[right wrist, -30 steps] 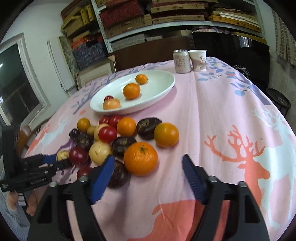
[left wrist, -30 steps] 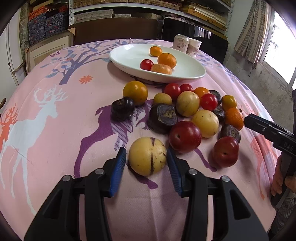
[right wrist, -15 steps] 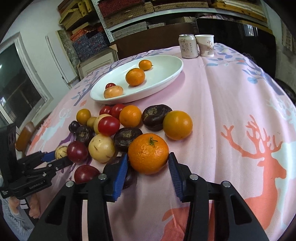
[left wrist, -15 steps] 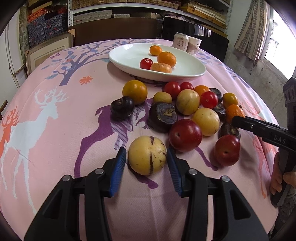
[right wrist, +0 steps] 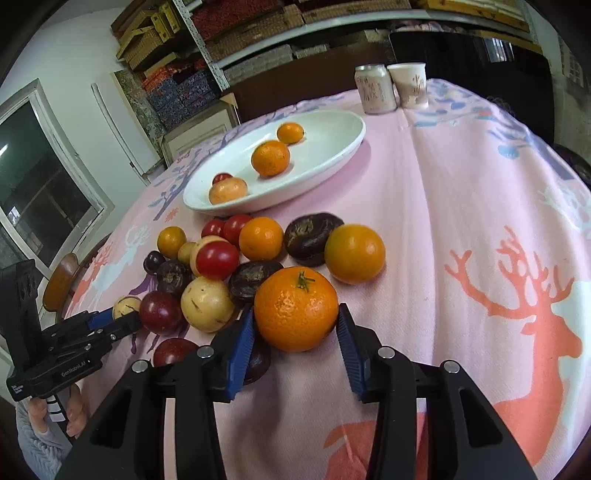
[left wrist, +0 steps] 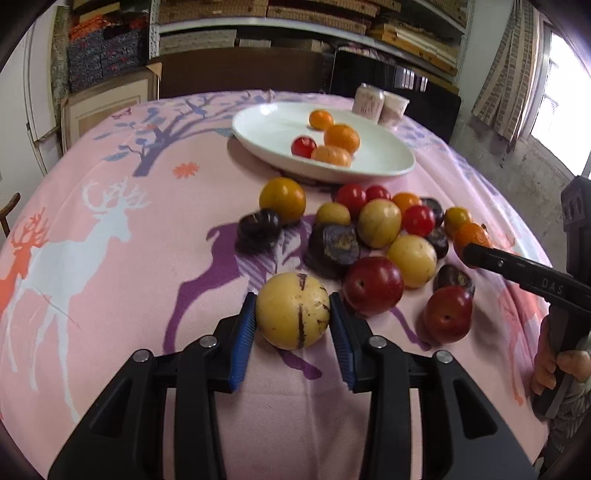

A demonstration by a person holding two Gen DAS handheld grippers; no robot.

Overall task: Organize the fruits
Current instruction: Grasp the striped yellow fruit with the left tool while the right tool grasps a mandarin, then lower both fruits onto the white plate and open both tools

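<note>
My left gripper (left wrist: 292, 317) is shut on a yellow fruit with dark streaks (left wrist: 292, 311), its blue pads touching both sides. My right gripper (right wrist: 295, 325) is shut on a large orange mandarin (right wrist: 296, 308), which also shows in the left wrist view (left wrist: 471, 236). Both fruits sit at the near edges of a pile of red, yellow, orange and dark purple fruits (left wrist: 376, 229) on the pink cloth. Behind the pile stands a white oval plate (left wrist: 266, 129) holding several fruits; it also shows in the right wrist view (right wrist: 332, 147).
A pink can (right wrist: 373, 88) and a paper cup (right wrist: 410, 84) stand behind the plate. The table has a pink deer-print cloth (left wrist: 110, 229). Shelves with boxes (left wrist: 295, 22) line the wall behind. A chair back (right wrist: 61, 280) shows at the left edge.
Both grippers have closed: the left onto the yellow fruit, the right onto the orange mandarin. The right gripper moved in toward the pile.
</note>
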